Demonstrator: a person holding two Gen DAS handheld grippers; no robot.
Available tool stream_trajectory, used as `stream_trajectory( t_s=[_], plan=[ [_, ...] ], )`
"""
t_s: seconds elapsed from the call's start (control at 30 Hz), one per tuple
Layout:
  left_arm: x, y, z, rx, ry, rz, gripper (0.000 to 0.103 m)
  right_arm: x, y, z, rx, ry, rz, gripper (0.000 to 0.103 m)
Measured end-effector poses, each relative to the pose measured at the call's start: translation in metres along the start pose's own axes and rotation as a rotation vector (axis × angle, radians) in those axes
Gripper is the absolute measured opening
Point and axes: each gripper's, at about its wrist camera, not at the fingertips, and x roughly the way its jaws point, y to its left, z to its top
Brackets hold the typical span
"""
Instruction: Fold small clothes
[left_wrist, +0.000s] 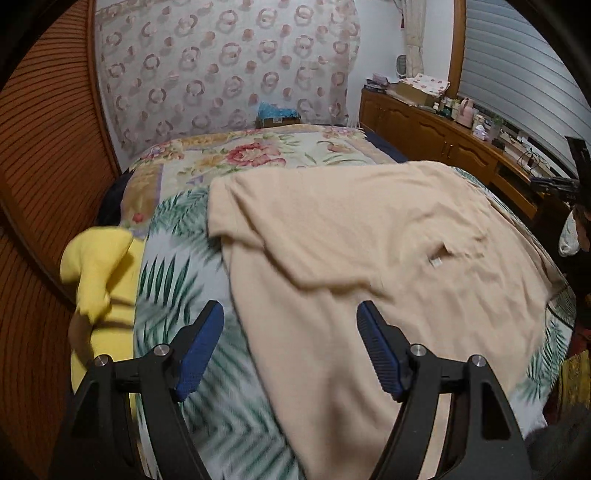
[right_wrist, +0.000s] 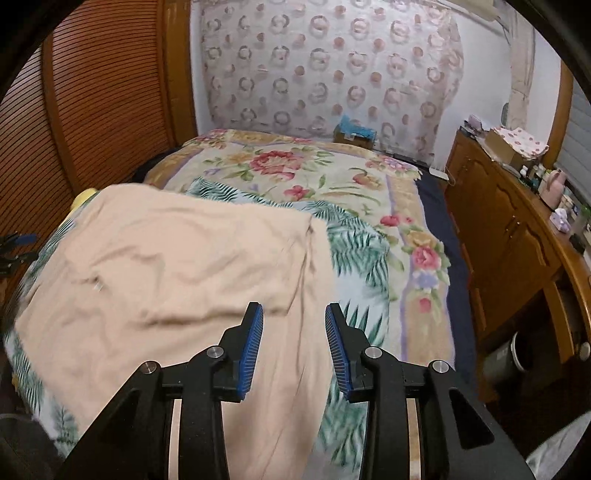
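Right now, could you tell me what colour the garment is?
Plain pale peach garment; clearest in the left wrist view.

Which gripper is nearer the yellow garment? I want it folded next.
Left. The left gripper hangs beside the yellow garment; the right gripper is across the beige garment.

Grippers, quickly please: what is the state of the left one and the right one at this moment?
Left gripper: open, holding nothing, above the left edge of the peach garment.
Right gripper: open, holding nothing, above the garment's right edge.
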Motion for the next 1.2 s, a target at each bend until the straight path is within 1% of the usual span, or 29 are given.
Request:
stream_trajectory(
  t_s=[0.17,0.23,0.3,0.4,0.43,0.47,0.5,0.53,0.57,0.63,0.7,0.73,0.77,0.8,0.83,0.87,0.93,1.0,1.13,1.2],
  plan=[
    [-0.024,-0.001,-0.036,-0.038,0.011,-0.009,0.075,-0.052,0.0,-0.016,-0.007,-0.049,0.009,0.036],
    [-0.028,-0.001,-0.048,-0.044,0.019,-0.009,0.075,-0.068,-0.002,-0.021,-0.017,-0.061,-0.009,0.036],
    [-0.03,-0.002,-0.059,-0.052,0.03,-0.023,0.075,-0.089,-0.006,-0.019,-0.026,-0.083,-0.032,0.036],
    [-0.033,-0.006,-0.074,-0.05,0.045,-0.029,0.075,-0.11,-0.012,-0.019,-0.037,-0.11,-0.057,0.036],
    [-0.034,-0.007,-0.077,-0.052,0.046,-0.036,0.072,-0.112,-0.013,-0.02,-0.038,-0.108,-0.061,0.036],
    [-0.034,-0.008,-0.08,-0.059,0.044,-0.047,0.066,-0.112,-0.013,-0.024,-0.036,-0.104,-0.058,0.037],
    [-0.035,-0.009,-0.083,-0.066,0.045,-0.06,0.062,-0.109,-0.013,-0.028,-0.032,-0.097,-0.053,0.037],
    [-0.035,-0.011,-0.086,-0.069,0.047,-0.069,0.053,-0.105,-0.012,-0.032,-0.028,-0.091,-0.049,0.037],
    [-0.034,-0.012,-0.088,-0.07,0.051,-0.078,0.048,-0.097,-0.011,-0.038,-0.019,-0.078,-0.034,0.037],
    [-0.033,-0.015,-0.091,-0.066,0.063,-0.076,0.045,-0.077,-0.004,-0.047,-0.005,-0.054,-0.009,0.037],
    [-0.03,-0.018,-0.095,-0.06,0.078,-0.064,0.044,-0.054,0.0,-0.056,0.012,-0.025,0.018,0.037],
    [-0.029,-0.02,-0.096,-0.059,0.083,-0.061,0.04,-0.044,0.002,-0.056,0.019,-0.013,0.032,0.036],
    [-0.028,-0.02,-0.098,-0.058,0.088,-0.059,0.029,-0.033,0.004,-0.055,0.023,-0.002,0.046,0.037],
    [-0.028,-0.02,-0.099,-0.055,0.085,-0.056,0.023,-0.025,0.006,-0.055,0.025,0.006,0.056,0.037],
    [-0.029,-0.021,-0.1,-0.053,0.084,-0.052,0.007,-0.017,0.009,-0.056,0.025,0.013,0.062,0.037],
    [-0.028,-0.02,-0.1,-0.052,0.087,-0.047,0.004,-0.009,0.01,-0.055,0.025,0.02,0.067,0.037],
    [-0.033,-0.02,-0.1,-0.035,0.079,-0.042,0.002,0.004,0.01,-0.05,0.028,0.029,0.083,0.037],
    [-0.043,-0.017,-0.098,-0.025,0.056,0.006,0.002,0.012,0.011,-0.047,0.03,0.03,0.093,0.037],
    [-0.063,-0.004,-0.094,-0.05,0.026,0.032,0.002,0.023,0.008,-0.039,0.041,0.015,0.11,0.037],
    [-0.066,-0.003,-0.094,-0.053,0.026,0.019,0.002,0.027,0.011,-0.037,0.044,0.011,0.111,0.037]
  ],
)
